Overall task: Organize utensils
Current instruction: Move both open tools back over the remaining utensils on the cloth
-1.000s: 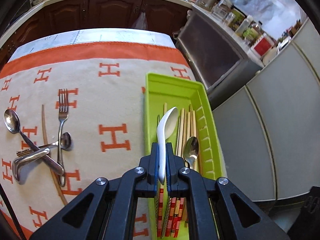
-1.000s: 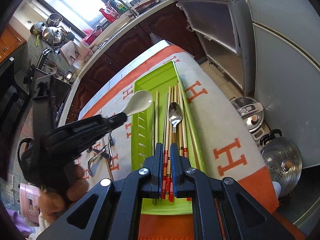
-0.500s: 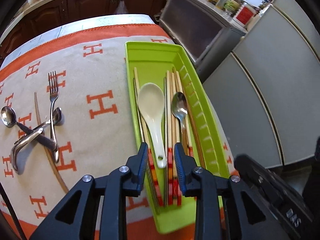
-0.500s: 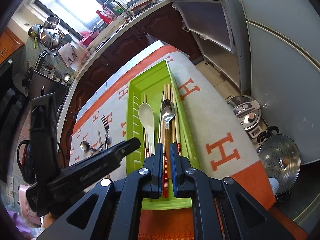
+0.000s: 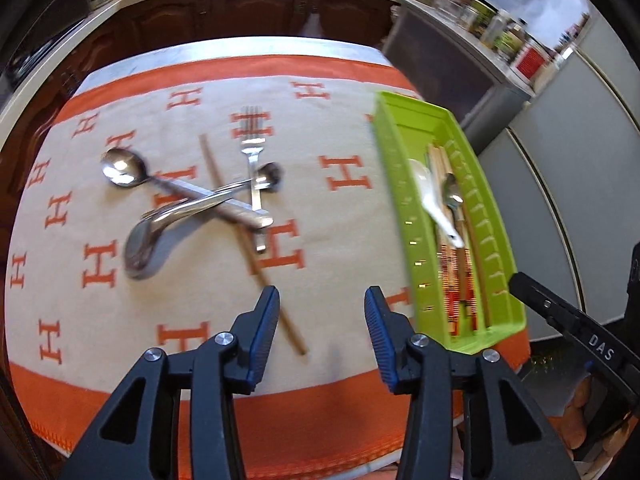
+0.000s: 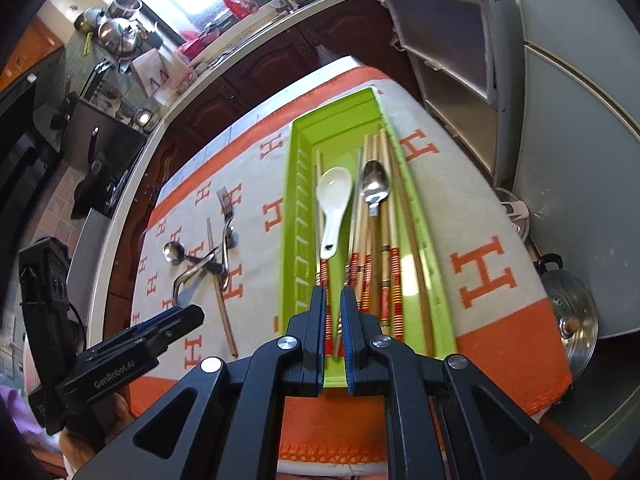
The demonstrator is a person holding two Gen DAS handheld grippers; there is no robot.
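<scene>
The left gripper hangs over the patterned cloth, jaws opening, nothing between them but bare fabric and the near end of a lone wooden chopstick lying just ahead. Beyond it sits the heap not yet sorted: a fork, a shiny spoon, a second small spoon and a curved steel handle, all crossed over one another; which piece lies on top is hard to make out through the blur. Off to that gripper's right is the green tray, its contents smeared by motion.

The right gripper gives the sharper look. Its jaws are almost closed, a thin slit between the pads, hovering over the tray's near end; I see nothing pinched there, though the pads hide the chopstick ends below. In the tray ahead lie the white ceramic spoon, a metal spoon to its right, and the chopsticks with red and yellow banded ends. The tray's near edge is cut off behind the gripper body.

Writing: "GenRobot.AI" on the left gripper's side, "DAS" on the right one's. The cloth repeats an orange "H". Fingers show under each handle, mostly hidden.
</scene>
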